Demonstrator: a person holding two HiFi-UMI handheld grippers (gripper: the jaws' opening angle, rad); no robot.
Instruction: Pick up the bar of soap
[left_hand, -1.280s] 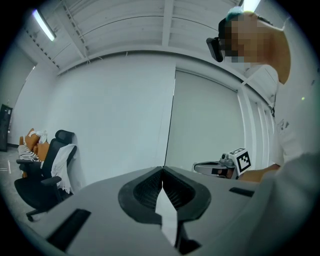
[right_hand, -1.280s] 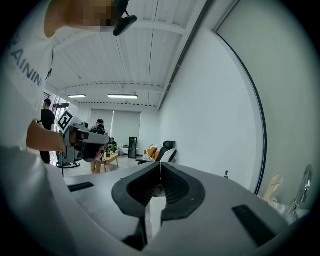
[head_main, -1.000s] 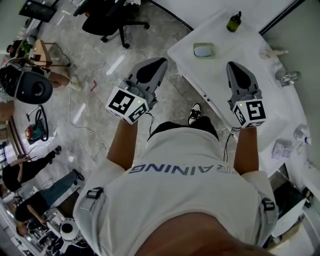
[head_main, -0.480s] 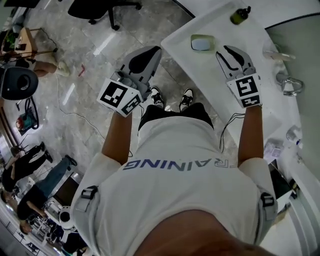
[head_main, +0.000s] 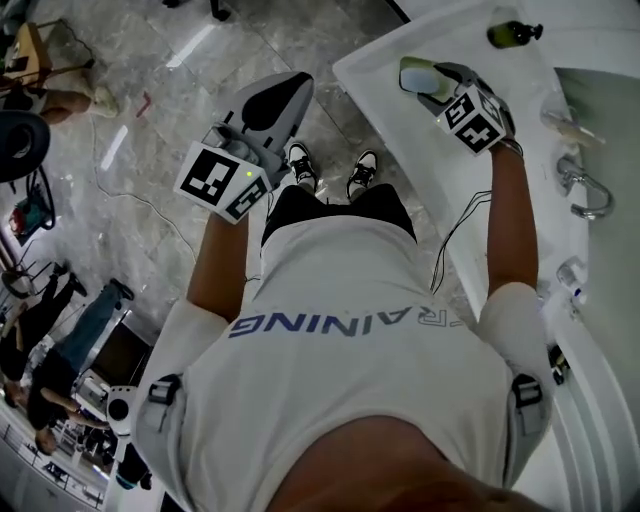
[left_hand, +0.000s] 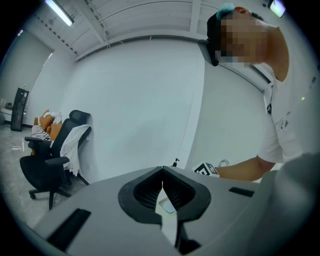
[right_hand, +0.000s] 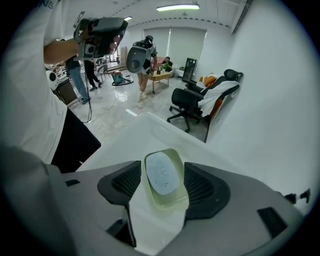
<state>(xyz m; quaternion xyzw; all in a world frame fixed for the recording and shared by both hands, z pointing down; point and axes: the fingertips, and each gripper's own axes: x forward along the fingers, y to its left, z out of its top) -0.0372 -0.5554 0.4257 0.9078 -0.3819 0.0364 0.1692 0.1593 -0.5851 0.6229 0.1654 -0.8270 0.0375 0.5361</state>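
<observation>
A pale blue oval bar of soap (right_hand: 161, 173) lies in a pale green dish (right_hand: 170, 202) on the white counter (head_main: 400, 140). In the head view the dish (head_main: 417, 74) sits near the counter's far left corner. My right gripper (right_hand: 162, 171) hovers just over the dish. Its jaws are opening and stand either side of the soap without pressing on it. In the head view the right gripper (head_main: 443, 80) partly covers the dish. My left gripper (head_main: 272, 100) hangs over the floor left of the counter, shut and empty, its jaws meeting in the left gripper view (left_hand: 162, 171).
A dark green bottle (head_main: 515, 34) stands at the counter's far edge. A sink basin (head_main: 612, 110) with a chrome faucet (head_main: 583, 185) lies to the right. A black office chair (right_hand: 187, 100) and several people stand on the floor beyond the counter.
My right gripper has moved forward over the counter to the soap dish and its jaws have gone from shut to wide. The left gripper stays shut over the floor.
</observation>
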